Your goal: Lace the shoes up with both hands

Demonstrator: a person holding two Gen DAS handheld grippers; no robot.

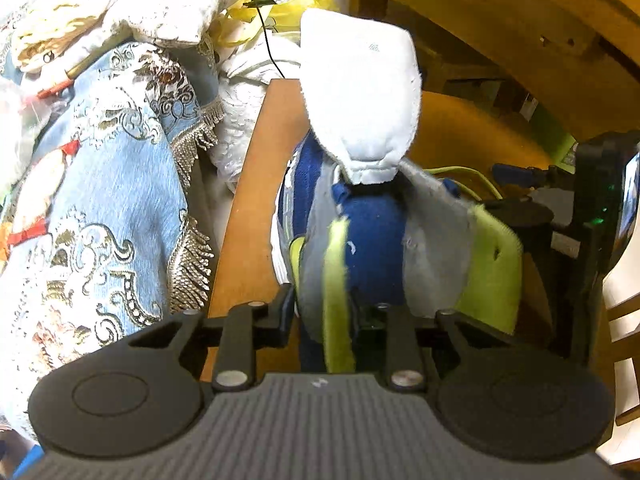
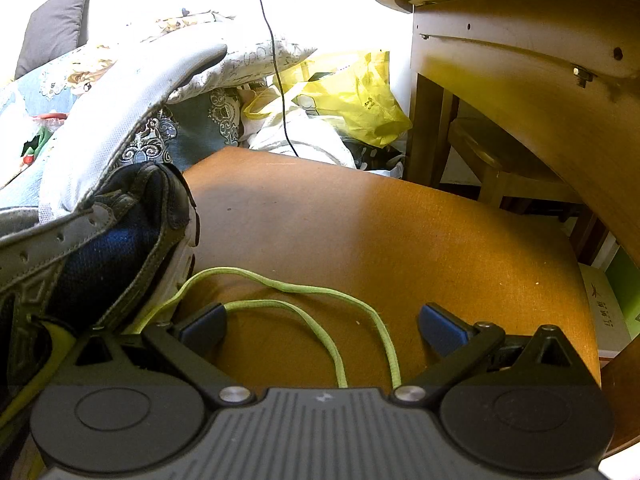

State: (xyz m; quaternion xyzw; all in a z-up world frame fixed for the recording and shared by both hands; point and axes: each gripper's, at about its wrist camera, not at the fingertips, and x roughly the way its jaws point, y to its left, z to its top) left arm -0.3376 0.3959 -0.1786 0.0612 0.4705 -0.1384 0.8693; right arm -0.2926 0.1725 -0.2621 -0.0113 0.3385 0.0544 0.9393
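Observation:
A blue shoe (image 1: 372, 232) with grey side flaps and lime lining stands on a brown board (image 1: 256, 184), its white tongue (image 1: 360, 92) lifted upright. In the left wrist view my left gripper (image 1: 328, 314) is closed on the shoe's left eyelet flap (image 1: 316, 248); the right finger is partly hidden behind the blue inner part. In the right wrist view my right gripper (image 2: 322, 330) stands wide open just above the board (image 2: 360, 232). The lime lace (image 2: 304, 292) runs loose from the shoe (image 2: 100, 248) and loops between its blue pads (image 2: 440, 332) without touching them.
Patterned blue cloth (image 1: 100, 180) is piled left of the board. A yellow plastic bag (image 2: 352, 96) and a black cable (image 2: 280, 80) lie behind it. Curved wooden furniture (image 2: 520, 80) rises at the right, with a box (image 2: 604, 312) low beside it.

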